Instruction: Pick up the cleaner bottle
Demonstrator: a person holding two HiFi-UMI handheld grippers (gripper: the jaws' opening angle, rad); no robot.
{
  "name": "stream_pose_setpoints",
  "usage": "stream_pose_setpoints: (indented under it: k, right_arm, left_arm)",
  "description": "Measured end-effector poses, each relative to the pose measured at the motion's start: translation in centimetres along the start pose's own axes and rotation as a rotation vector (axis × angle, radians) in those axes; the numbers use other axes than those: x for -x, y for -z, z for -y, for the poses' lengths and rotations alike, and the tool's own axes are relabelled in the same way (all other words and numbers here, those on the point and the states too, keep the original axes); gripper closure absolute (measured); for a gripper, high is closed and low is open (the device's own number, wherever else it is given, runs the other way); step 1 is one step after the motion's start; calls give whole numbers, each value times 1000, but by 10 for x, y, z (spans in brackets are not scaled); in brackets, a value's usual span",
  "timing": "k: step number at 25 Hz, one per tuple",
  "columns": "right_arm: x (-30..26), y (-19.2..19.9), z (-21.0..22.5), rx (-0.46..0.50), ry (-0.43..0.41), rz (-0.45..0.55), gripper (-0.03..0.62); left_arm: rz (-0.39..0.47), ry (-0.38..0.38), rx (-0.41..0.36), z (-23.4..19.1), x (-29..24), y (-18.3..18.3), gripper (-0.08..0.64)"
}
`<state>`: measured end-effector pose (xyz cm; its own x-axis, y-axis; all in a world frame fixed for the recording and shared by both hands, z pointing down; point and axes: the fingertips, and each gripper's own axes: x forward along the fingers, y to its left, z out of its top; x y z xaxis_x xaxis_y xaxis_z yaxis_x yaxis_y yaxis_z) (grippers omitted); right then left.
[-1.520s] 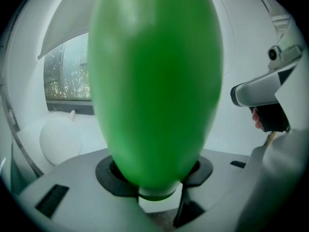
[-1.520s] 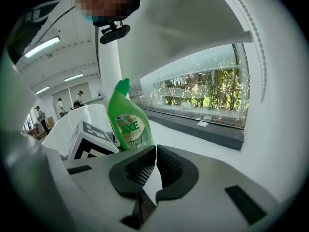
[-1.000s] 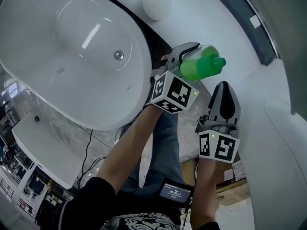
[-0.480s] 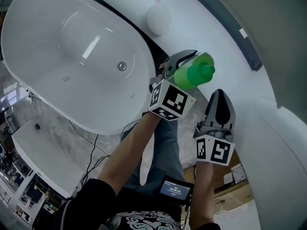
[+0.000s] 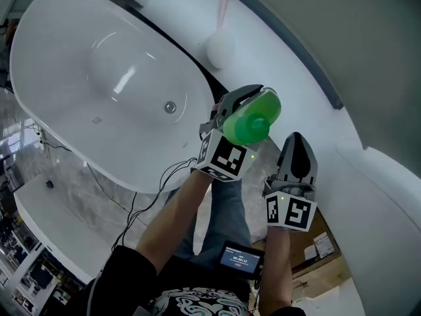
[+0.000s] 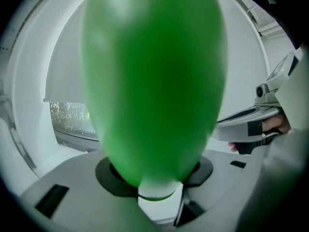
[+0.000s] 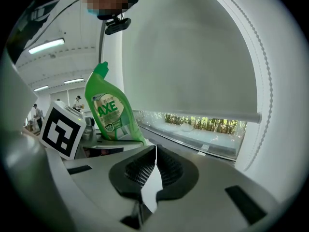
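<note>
Head view: left hand-held gripper [image 5: 248, 109] clamps cleaner bottle [image 5: 254, 122].

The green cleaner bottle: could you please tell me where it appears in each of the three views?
Head view: green cleaner bottle right of centre, just above the left marker cube.
Left gripper view: it fills the middle, gripped between the jaws; cube not visible.
Right gripper view: upright, left of centre.
Shared landmark: the left marker cube, beside the bottle in head and right gripper views.
</note>
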<state>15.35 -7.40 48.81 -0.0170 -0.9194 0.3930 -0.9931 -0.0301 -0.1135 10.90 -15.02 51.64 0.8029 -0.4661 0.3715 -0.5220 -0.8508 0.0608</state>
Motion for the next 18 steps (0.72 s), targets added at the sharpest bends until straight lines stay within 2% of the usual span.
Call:
stream_pose_setpoints:
  k: [8,18]
  right_arm:
    - [15,-30,-8,11,2,30,565]
    - [36,-84,-18,26,16,81,565]
  left_arm:
    - [58,-33,4,-11,27,-40,349]
    - [129,-60,-13,-23,60,-110,348]
